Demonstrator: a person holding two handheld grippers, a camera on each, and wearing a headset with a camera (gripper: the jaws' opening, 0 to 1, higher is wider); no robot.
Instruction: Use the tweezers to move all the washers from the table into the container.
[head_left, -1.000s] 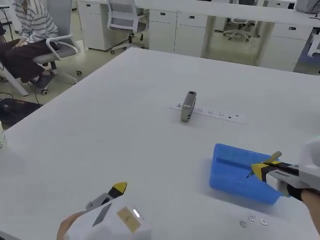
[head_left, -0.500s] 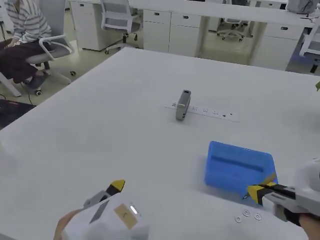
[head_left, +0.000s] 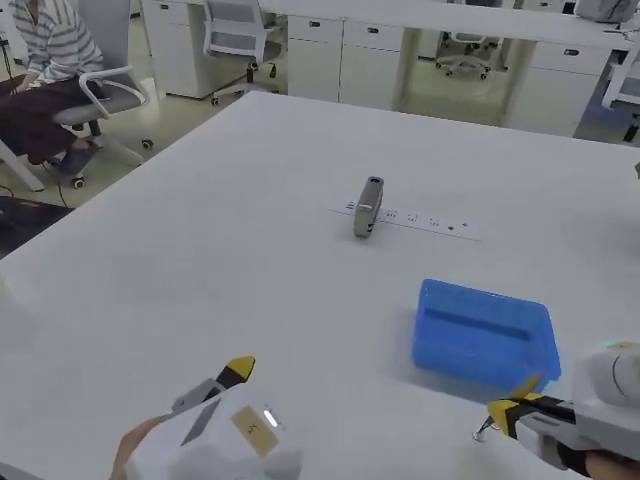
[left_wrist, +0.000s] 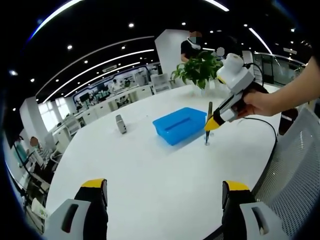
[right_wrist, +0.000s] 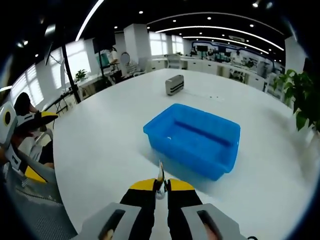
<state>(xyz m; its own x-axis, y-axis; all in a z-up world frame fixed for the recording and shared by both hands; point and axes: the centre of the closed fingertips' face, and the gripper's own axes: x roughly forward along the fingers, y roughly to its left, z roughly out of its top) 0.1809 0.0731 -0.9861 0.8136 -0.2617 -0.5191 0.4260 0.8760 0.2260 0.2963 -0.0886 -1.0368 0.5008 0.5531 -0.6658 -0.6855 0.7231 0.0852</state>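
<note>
Head view: the left claw (head_left: 228, 380) hangs over the near tabletop (head_left: 250, 260), well apart from the blue container (head_left: 485, 330). The right claw (head_left: 508, 408) sits just beside the container's near wall, and its tweezers (head_left: 486, 427) angle down toward the tabletop.

Left gripper view: this claw's own jaws stand wide apart, gripping nothing. Across the tabletop, the tweezers' tip meets the surface just beside the container.

Right gripper view: the jaws are clamped together on the tweezers. The container lies just beyond the tip.

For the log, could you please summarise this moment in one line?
left gripper open, empty | right gripper shut on tweezers | tips down at table beside container
</note>
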